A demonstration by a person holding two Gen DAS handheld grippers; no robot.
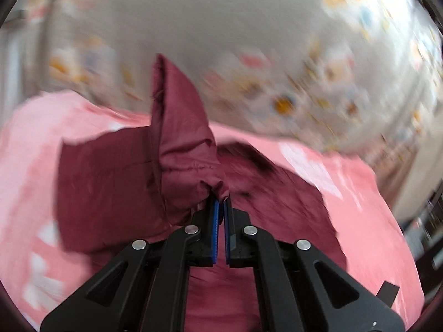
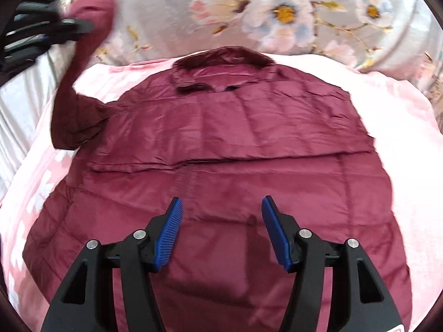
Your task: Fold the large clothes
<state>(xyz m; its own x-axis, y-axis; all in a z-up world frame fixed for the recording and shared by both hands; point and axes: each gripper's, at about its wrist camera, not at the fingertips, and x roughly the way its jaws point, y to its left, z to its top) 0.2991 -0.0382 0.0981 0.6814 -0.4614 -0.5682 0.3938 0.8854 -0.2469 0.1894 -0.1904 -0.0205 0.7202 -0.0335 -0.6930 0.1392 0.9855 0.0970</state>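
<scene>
A maroon quilted jacket (image 2: 221, 144) lies flat on a pink blanket (image 2: 401, 127), collar (image 2: 224, 61) at the far side. Its right sleeve is folded across the chest. My left gripper (image 1: 221, 202) is shut on the cuff of the left sleeve (image 1: 180, 127) and holds it lifted above the jacket; in the right wrist view this gripper (image 2: 83, 25) shows at the upper left with the raised sleeve (image 2: 80, 83). My right gripper (image 2: 221, 204) is open and empty, hovering over the jacket's lower middle.
A grey floral bedcover (image 2: 277, 13) lies beyond the pink blanket. White sheet (image 2: 22, 105) shows at the left. The left wrist view is blurred; room furniture shows dimly at its right edge (image 1: 426, 221).
</scene>
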